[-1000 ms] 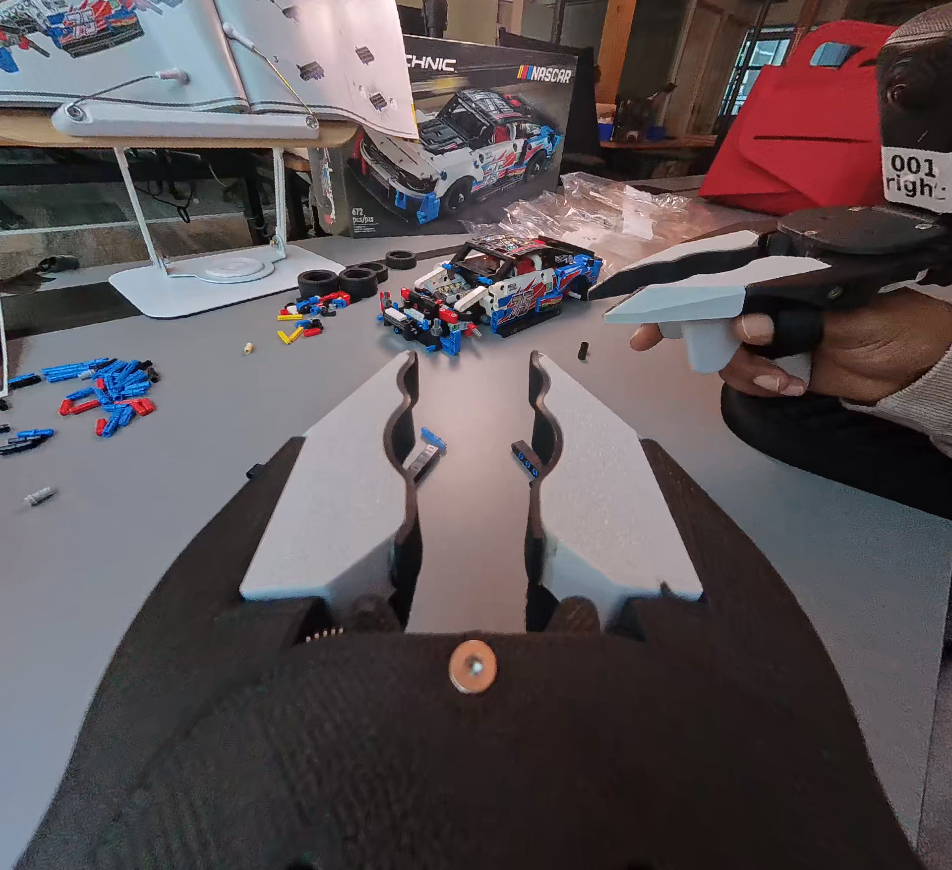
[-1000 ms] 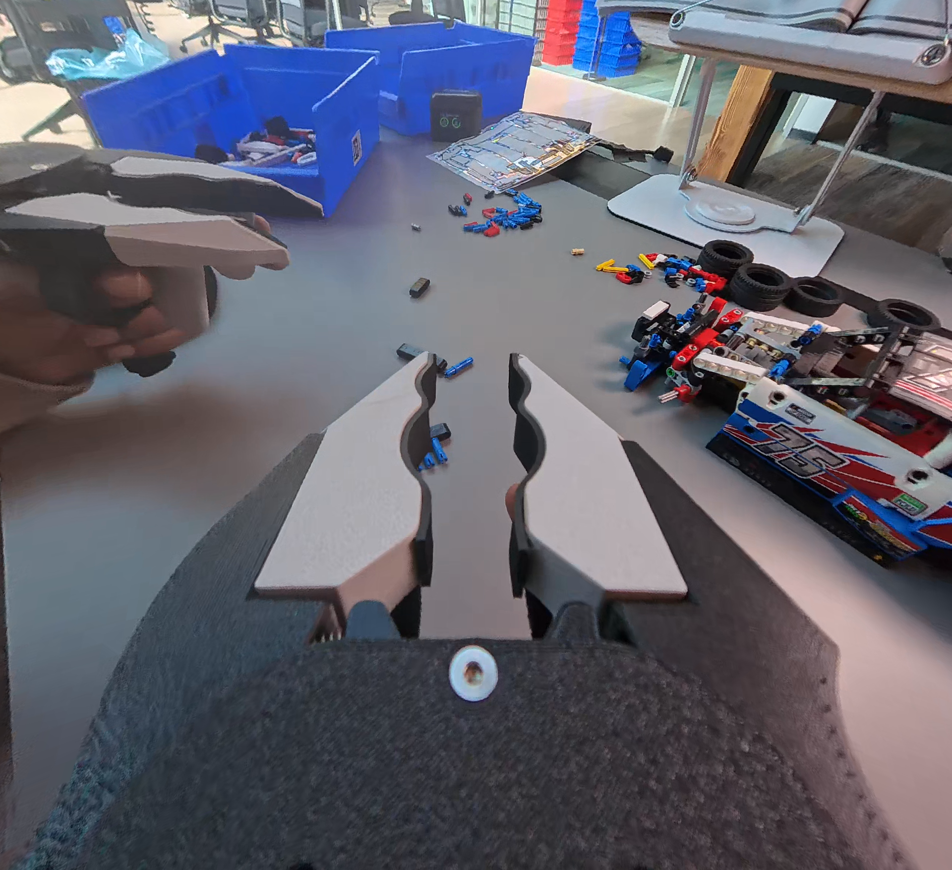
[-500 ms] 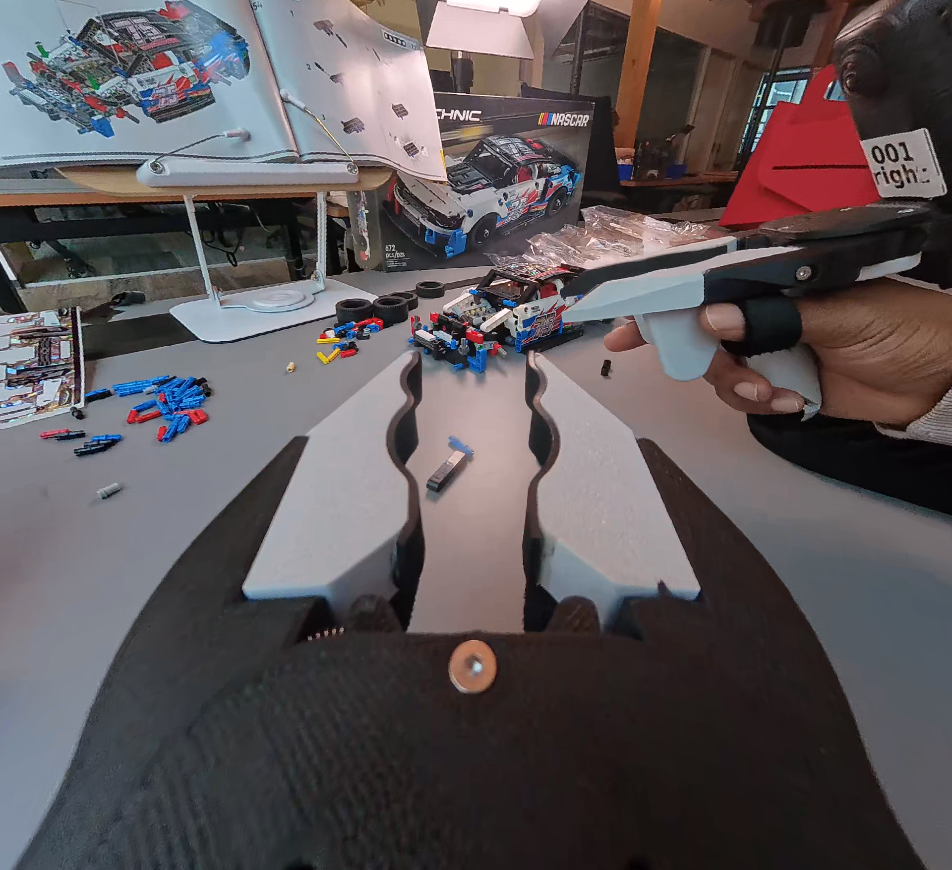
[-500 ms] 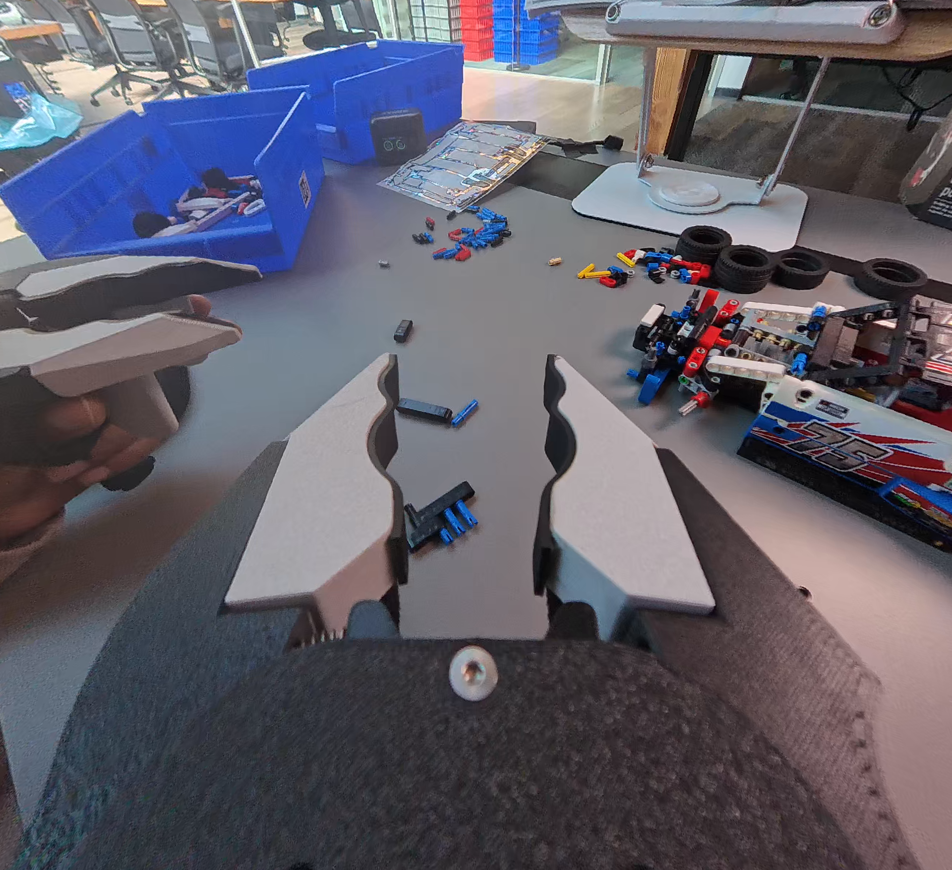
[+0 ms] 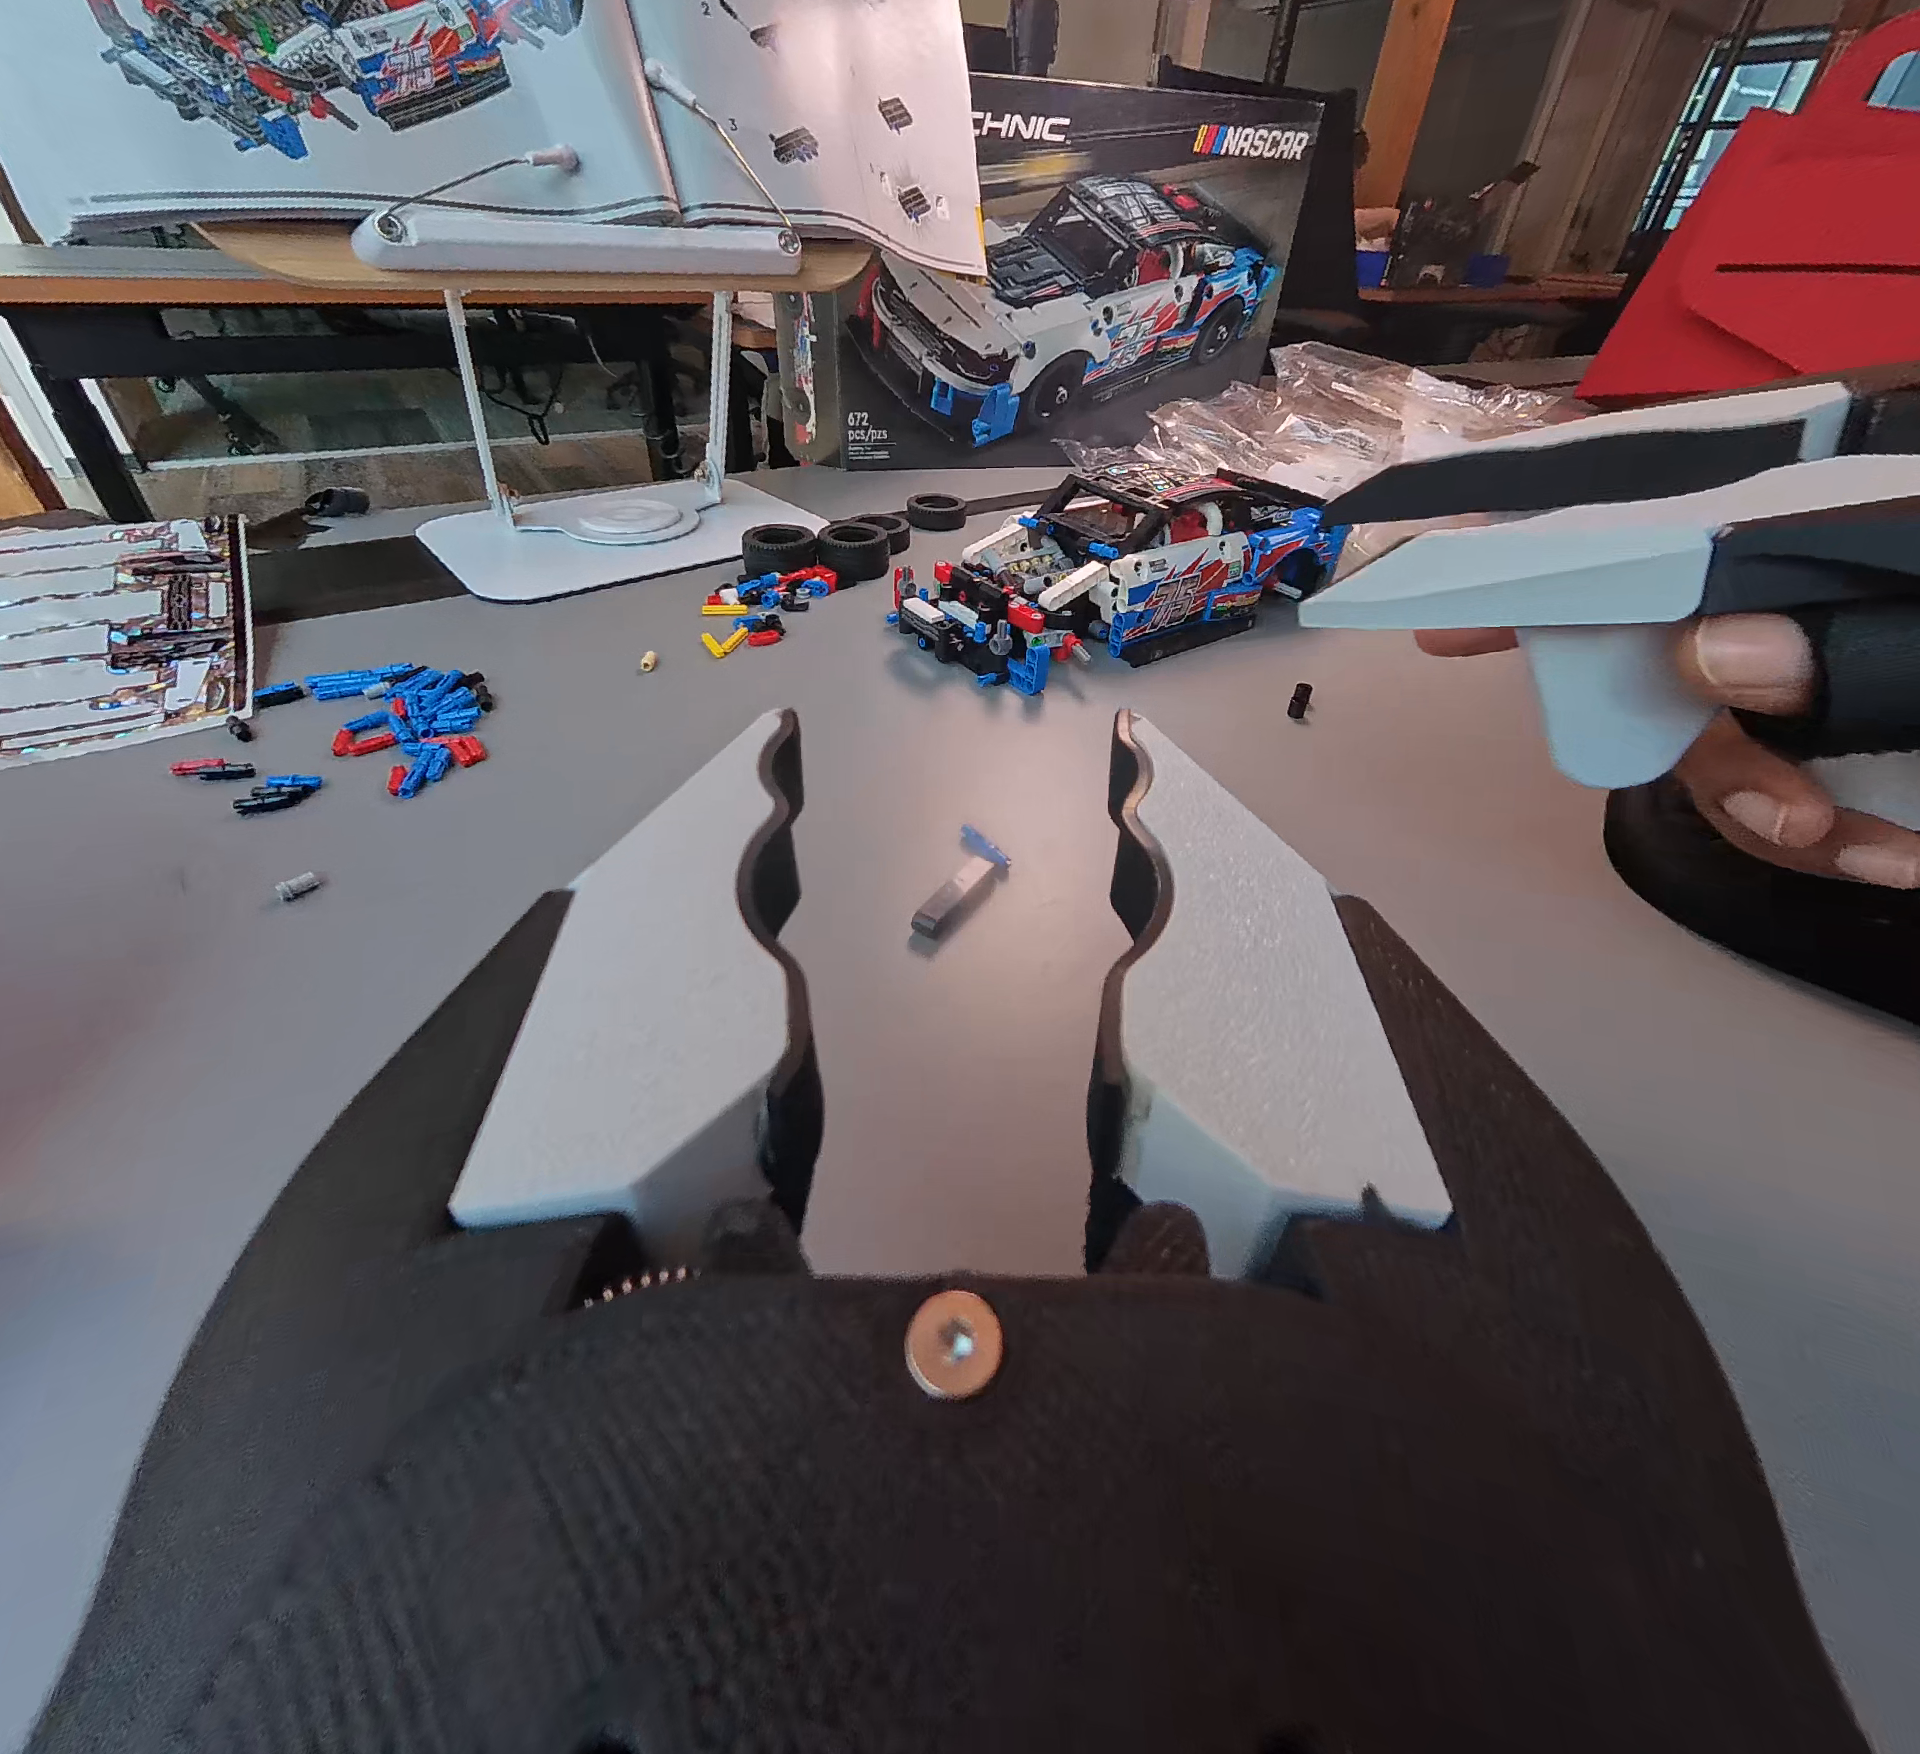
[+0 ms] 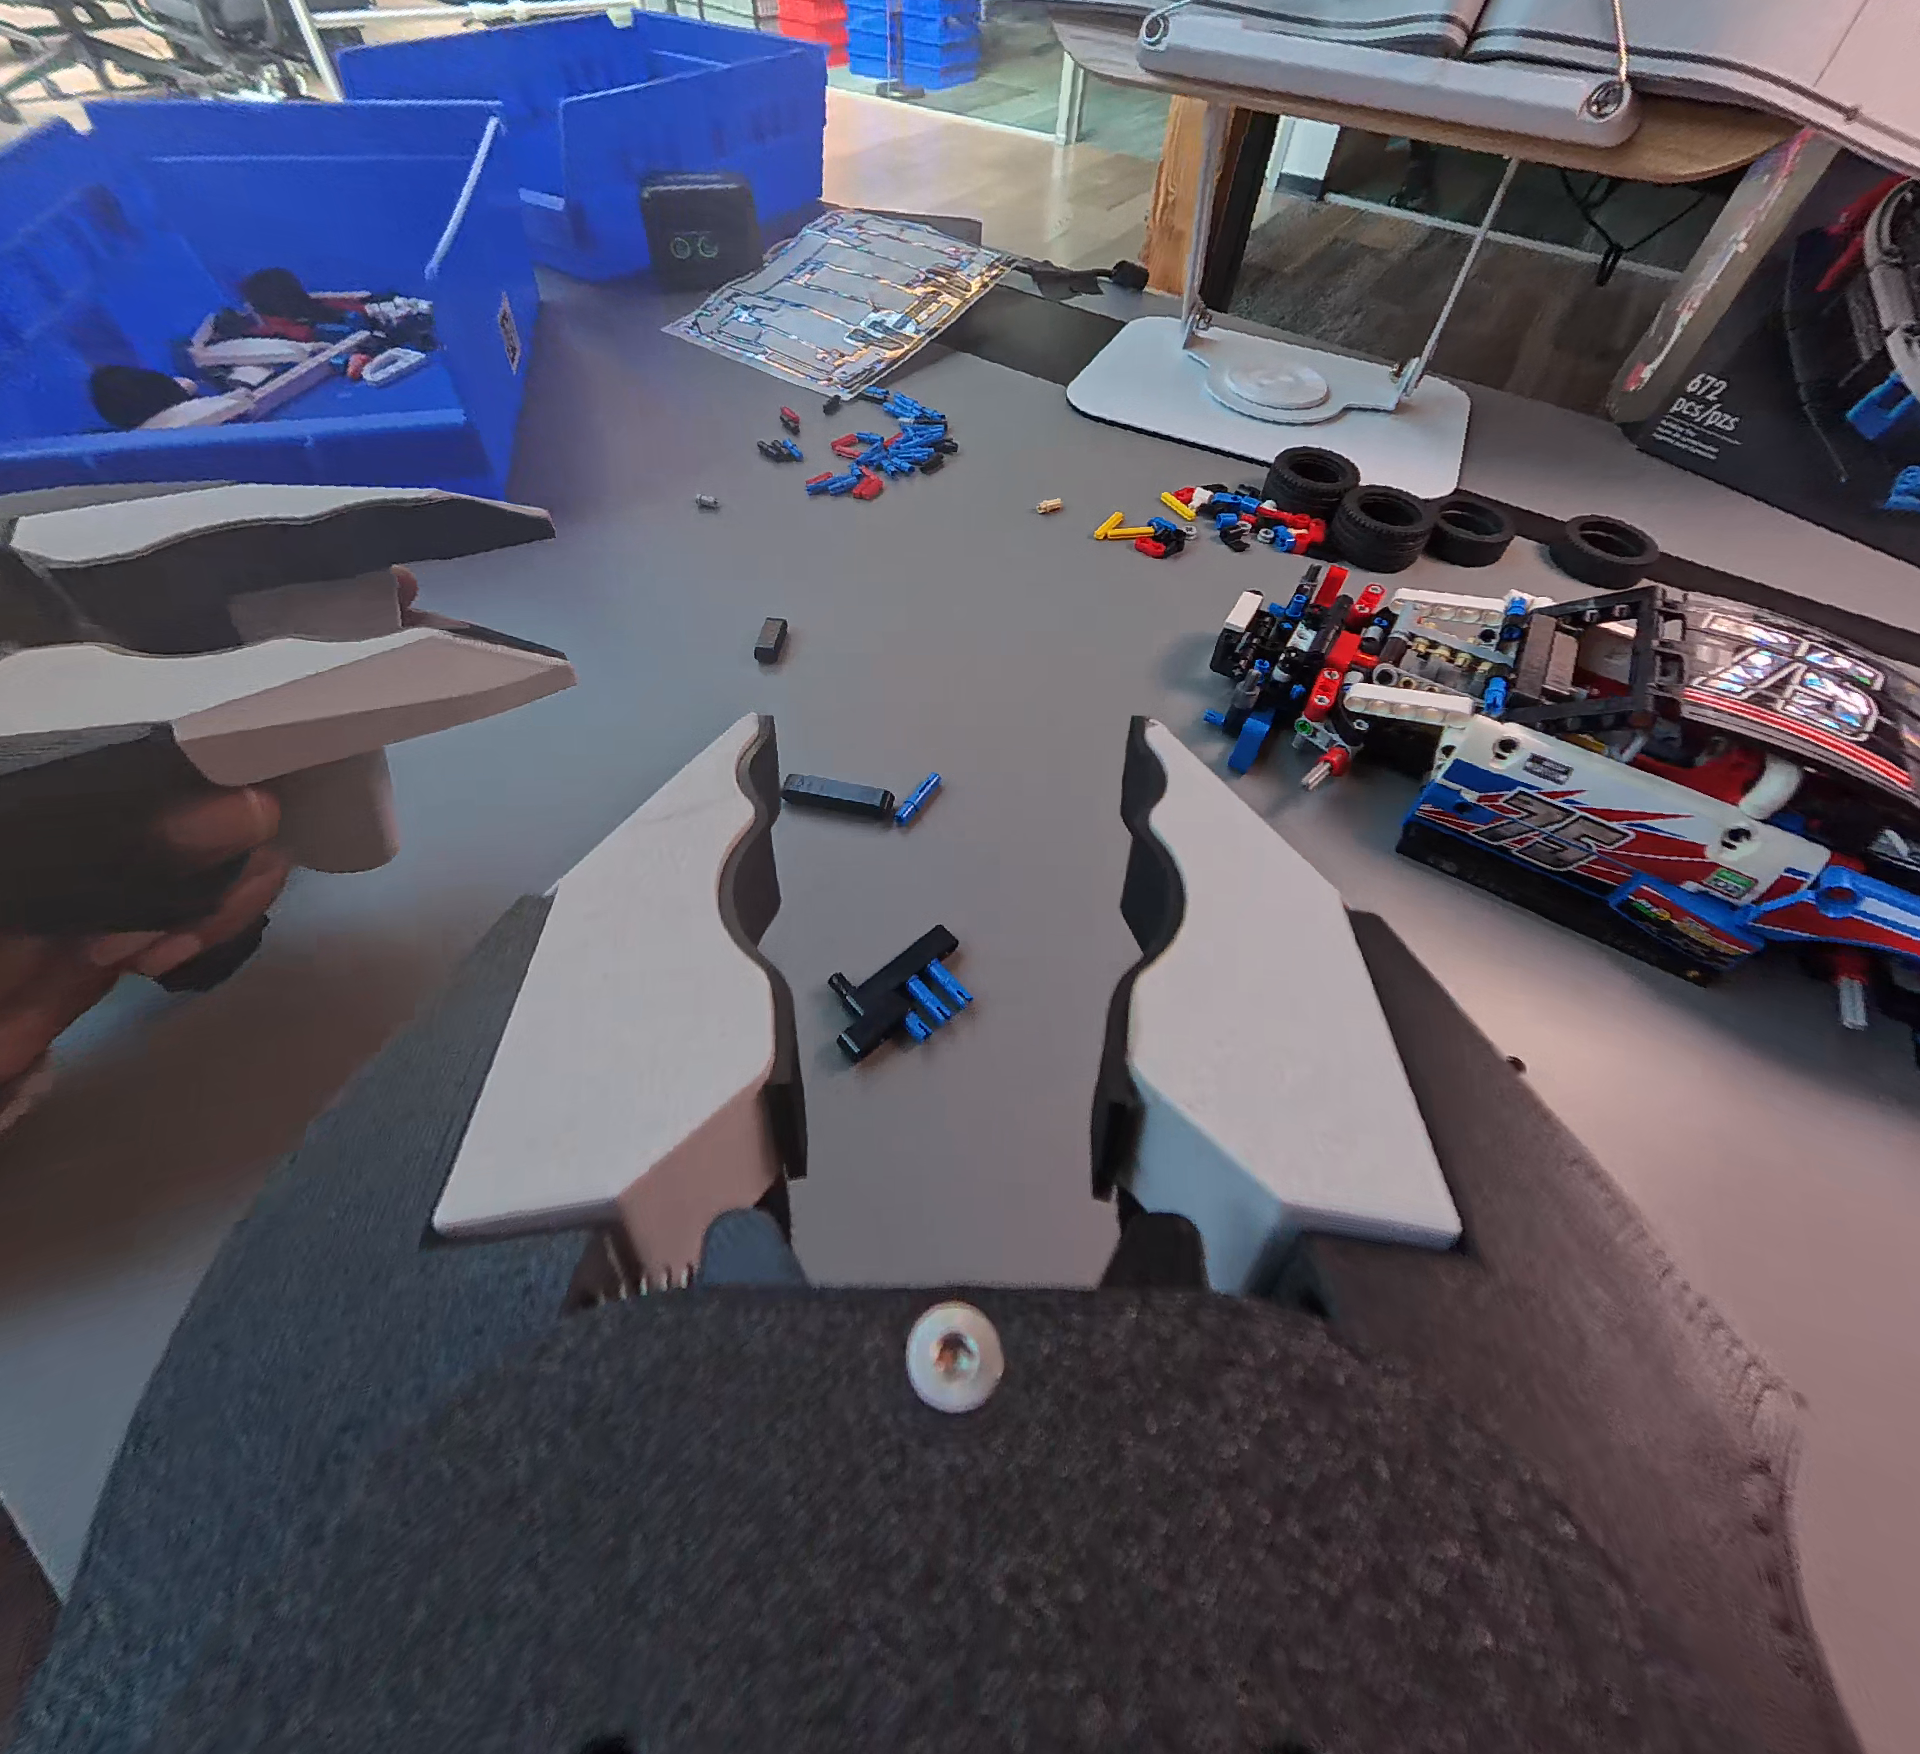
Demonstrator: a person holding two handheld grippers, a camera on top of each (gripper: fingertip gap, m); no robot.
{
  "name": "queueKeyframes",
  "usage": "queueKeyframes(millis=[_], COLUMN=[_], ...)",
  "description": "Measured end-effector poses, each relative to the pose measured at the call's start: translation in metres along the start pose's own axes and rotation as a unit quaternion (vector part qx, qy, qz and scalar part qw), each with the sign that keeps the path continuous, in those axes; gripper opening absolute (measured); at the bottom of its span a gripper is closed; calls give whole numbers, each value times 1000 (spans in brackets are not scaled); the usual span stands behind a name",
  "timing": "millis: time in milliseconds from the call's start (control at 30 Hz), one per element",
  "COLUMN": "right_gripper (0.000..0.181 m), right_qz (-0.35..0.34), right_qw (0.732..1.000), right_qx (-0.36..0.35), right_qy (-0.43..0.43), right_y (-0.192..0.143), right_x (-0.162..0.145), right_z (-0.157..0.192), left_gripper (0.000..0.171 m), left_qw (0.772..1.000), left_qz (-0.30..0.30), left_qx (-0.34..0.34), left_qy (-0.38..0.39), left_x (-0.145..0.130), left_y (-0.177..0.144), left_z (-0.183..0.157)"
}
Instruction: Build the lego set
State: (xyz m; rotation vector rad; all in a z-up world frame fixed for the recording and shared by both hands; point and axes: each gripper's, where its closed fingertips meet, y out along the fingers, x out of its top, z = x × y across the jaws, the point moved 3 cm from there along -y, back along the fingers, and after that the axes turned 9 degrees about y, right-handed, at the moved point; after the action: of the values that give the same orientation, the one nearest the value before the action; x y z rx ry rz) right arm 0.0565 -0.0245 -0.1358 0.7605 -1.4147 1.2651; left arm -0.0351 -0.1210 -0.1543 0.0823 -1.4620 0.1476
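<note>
Two grippers: both of yours hang over the grey table [image 5: 1558, 1185] with fingers spread wide and nothing held.
Left gripper [image 5: 956, 738]: its fingers frame a short black beam [image 5: 951, 902] lying flat on the table, with a blue pin [image 5: 982, 842] touching the beam's far end.
Right gripper [image 6: 951, 738]: between its fingers lies a black beam with blue pins [image 6: 902, 989] plugged into its side, resting on the table, touched by neither finger.
Just past your right fingertips: the same short black beam [image 6: 836, 795] and blue pin [image 6: 918, 798], lying end to end.
Your right hand [image 5: 1766, 748]: it grips the right gripper's handle at the right edge of the left wrist view.
Lego car [image 5: 1122, 577]: part-built, white, blue and red, standing farther out on the table, well apart from both grippers.
Loose parts: a blue and red pin pile [image 5: 416, 728] to the left; four black tyres [image 5: 847, 546] beside the car.
Farthest: the instruction book [image 5: 416, 21] open on a white stand [image 5: 582, 530], the set's box [image 5: 1091, 291] behind the car, and blue bins [image 6: 312, 270] at the far left of the right wrist view.
</note>
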Motion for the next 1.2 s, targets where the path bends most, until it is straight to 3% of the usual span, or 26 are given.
queueKeyframes(millis=[300,600,767,967,1067,1200], right_gripper=[80,78,76,77,77,76], right_qz=[3,23,13,-12,-25,-42], right_qw=[992,994,996,996,996,994], right_qx=[-123,-100,-82,-75,-62,-41], right_qy=[-21,-35,-38,-48,-58,-91], right_y=[-20,13,9,-28,-60,-122], right_x=[-3,-16,-18,-18,-25,-58], right_z=[-18,8,18,21,38,77], left_gripper=[72,67,67,69,68,67], left_qw=[1000,1000,1000,1000,1000,998], left_qz=[19,-1,-10,2,2,-19], left_qx=[13,0,-13,-16,6,50], left_qy=[3,24,23,3,-16,-18], left_x=[-6,18,24,18,11,4], left_y=[-11,-37,-40,-52,-84,-146], left_z=[3,-10,-24,-48,-62,-102])
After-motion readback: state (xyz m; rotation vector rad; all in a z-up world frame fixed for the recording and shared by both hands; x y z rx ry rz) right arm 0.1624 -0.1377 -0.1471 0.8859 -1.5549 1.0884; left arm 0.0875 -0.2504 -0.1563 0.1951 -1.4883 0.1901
